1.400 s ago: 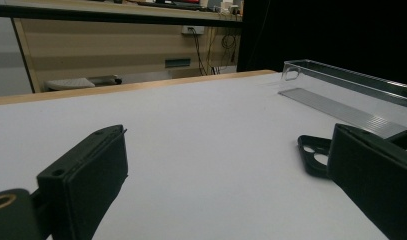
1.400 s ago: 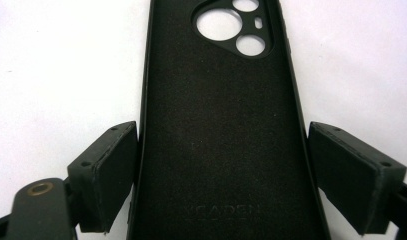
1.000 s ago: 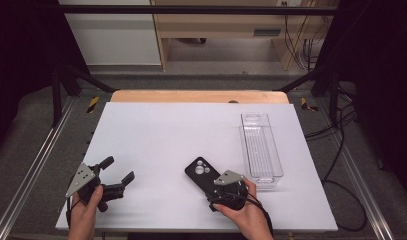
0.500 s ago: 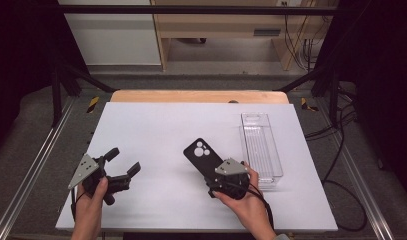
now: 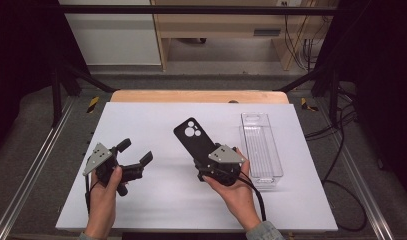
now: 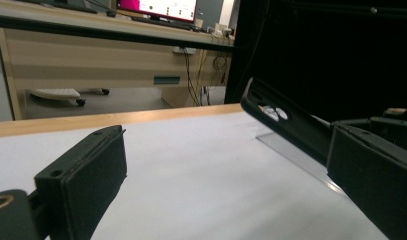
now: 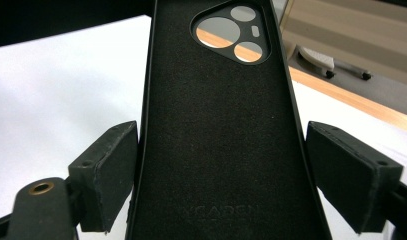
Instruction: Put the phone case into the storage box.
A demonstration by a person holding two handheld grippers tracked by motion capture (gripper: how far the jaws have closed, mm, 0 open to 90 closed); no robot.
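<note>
Since a moment before, the black phone case [image 5: 195,137] had risen off the white table [image 5: 156,200], long side pointing away. It sat between the right gripper [image 5: 211,162]'s jaws; whether they squeezed it was unclear. Nearby, the left gripper [image 5: 133,155] was wide open, holding nothing.
</note>
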